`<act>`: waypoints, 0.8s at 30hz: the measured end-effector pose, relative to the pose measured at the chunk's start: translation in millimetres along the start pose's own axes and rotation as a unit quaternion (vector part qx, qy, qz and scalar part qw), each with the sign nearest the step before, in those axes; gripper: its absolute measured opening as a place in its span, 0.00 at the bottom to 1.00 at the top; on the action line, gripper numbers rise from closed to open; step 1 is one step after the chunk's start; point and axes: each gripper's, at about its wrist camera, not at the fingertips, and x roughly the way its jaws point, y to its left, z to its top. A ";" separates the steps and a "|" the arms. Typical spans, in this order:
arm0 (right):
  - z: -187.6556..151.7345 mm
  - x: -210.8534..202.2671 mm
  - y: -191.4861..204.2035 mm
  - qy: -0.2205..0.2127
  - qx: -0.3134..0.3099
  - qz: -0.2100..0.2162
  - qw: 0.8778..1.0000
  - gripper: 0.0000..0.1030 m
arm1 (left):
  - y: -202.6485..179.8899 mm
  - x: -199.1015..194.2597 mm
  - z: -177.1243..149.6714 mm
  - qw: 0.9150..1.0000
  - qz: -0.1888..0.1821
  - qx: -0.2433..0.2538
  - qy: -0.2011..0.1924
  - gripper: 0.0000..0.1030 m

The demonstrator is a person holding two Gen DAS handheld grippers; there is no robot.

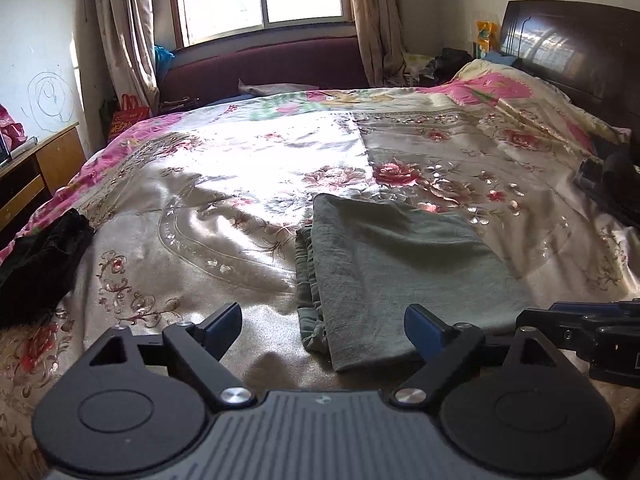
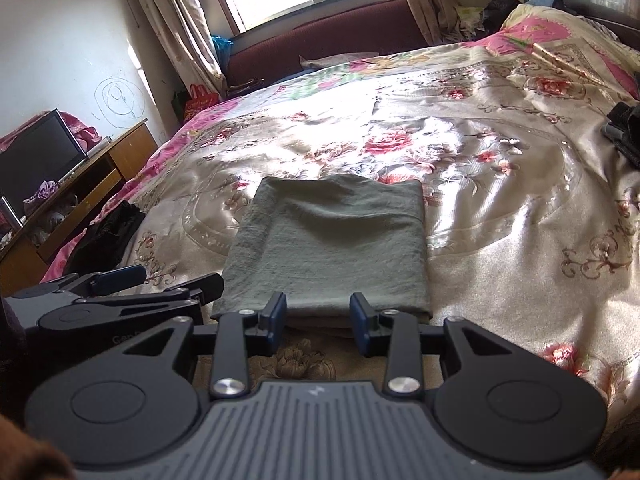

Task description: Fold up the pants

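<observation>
The grey-green pants (image 1: pixel 392 264) lie folded into a flat rectangle on the floral bedspread (image 1: pixel 224 184). My left gripper (image 1: pixel 324 328) is open and empty, just short of the pants' near left corner. My right gripper (image 2: pixel 318 320) is open with a narrower gap, empty, at the near edge of the folded pants (image 2: pixel 332 240). The right gripper also shows at the right edge of the left wrist view (image 1: pixel 592 332). The left gripper shows at the left of the right wrist view (image 2: pixel 124 292).
A black garment (image 1: pixel 40 264) lies at the bed's left edge, also in the right wrist view (image 2: pixel 108 236). A dark object (image 1: pixel 612 184) lies on the bed at the right. A wooden cabinet (image 2: pixel 104 176) with a TV (image 2: pixel 36 160) stands left. A dark headboard (image 1: pixel 568 48) stands at the far right.
</observation>
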 end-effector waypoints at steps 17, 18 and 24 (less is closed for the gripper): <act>-10.0 -0.5 3.9 0.001 -0.007 -0.004 1.000 0.36 | -12.7 -5.7 -11.1 1.000 -0.005 0.014 0.004 1.00; -10.6 0.3 3.5 0.002 -0.007 -0.004 1.000 0.36 | -13.3 -5.0 -11.5 1.000 -0.005 0.015 0.005 1.00; -15.5 6.3 -0.7 0.011 0.003 -0.007 1.000 0.36 | -15.1 1.1 -15.3 1.000 -0.008 0.015 0.016 1.00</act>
